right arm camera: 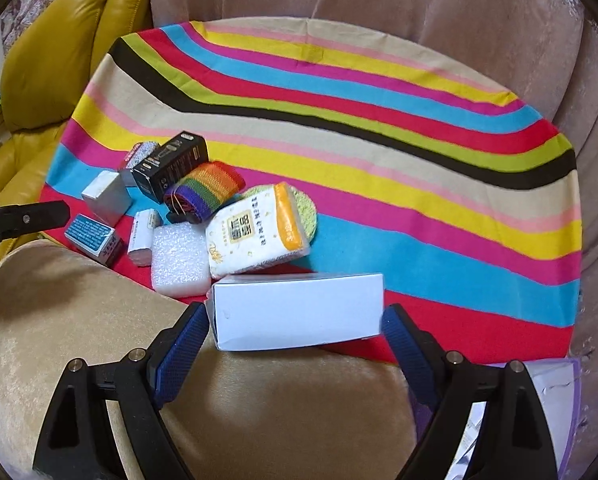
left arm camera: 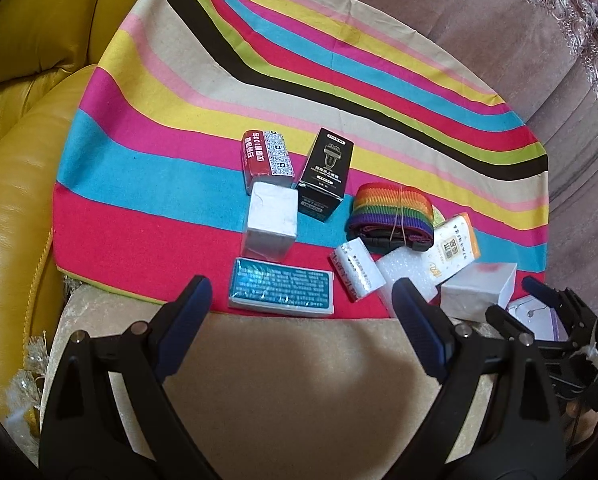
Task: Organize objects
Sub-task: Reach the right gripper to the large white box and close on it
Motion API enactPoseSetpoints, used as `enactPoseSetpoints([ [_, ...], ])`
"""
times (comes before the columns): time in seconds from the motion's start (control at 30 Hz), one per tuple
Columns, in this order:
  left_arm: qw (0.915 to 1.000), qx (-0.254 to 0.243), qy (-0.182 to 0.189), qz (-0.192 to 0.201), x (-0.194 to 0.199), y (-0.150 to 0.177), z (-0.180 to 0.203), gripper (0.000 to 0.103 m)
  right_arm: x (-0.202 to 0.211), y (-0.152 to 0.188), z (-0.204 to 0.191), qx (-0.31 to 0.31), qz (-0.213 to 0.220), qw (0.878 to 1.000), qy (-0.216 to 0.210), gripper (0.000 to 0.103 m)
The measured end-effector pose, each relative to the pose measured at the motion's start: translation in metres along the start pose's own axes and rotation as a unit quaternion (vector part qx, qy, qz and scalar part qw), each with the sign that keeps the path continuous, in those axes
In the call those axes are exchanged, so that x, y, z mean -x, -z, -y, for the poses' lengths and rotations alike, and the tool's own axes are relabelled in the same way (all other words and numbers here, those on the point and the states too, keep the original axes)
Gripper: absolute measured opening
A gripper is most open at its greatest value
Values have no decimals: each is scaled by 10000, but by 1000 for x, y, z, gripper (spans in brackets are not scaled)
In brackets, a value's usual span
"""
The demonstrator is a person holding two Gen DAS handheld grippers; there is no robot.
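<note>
The right gripper [right arm camera: 295,320] straddles a smooth white rectangular carton [right arm camera: 299,310] at the striped woven cloth's [right arm camera: 379,152] near edge, pads apparently not pressing. The left gripper [left arm camera: 299,300] hangs released above a glossy teal box [left arm camera: 281,292].

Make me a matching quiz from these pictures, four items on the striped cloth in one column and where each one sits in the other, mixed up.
Things:
1. black box
2. rainbow strap
3. teal packet
4. long white box

Places:
A. at the cloth's near edge, ahead of the left gripper
B. between the right gripper's open jaws
C. beside the red and white box
D. next to the tissue pack

Pairs: 1-C, 2-D, 3-A, 4-B
</note>
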State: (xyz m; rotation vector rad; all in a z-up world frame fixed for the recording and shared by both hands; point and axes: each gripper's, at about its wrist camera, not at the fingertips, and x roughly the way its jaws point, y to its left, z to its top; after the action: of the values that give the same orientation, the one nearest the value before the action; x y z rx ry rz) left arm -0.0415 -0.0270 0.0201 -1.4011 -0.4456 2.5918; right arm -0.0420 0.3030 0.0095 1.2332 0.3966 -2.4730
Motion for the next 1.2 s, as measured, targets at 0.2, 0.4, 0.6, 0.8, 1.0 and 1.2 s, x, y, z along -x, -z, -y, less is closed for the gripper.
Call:
enactPoseSetpoints([
  [0.2, 10000, -14, -12, -21, -1, 0, 1, 93, -8, -3, 4, 31, -129, 9995, -287, 90],
  [0.4, 10000, -46, -23, -19, -2, -2, 2, 93, -15, -7, 5, 89, -178, 9994, -276, 102],
  [0.6, 9999, -33, -106, -3, -6, -13, -1, 93, -9, -7, 8, -11, -27, 9996, -282, 102],
  [0.8, 9987, -55, -400, -321, -37, -34, -6, 87, -1, -5, 19, -308, 160, 9983, -465, 102],
  [1.0, 9956, -62, -640, -679, -66, -42, -12, 60, -4, -8, 24, -366, 97, 9972, -650, 103],
  [1.2, 9957, -158, -629, -661, -70, -41, -11, 38, -12, -11, 16, 28, 5, 9978, -661, 103],
])
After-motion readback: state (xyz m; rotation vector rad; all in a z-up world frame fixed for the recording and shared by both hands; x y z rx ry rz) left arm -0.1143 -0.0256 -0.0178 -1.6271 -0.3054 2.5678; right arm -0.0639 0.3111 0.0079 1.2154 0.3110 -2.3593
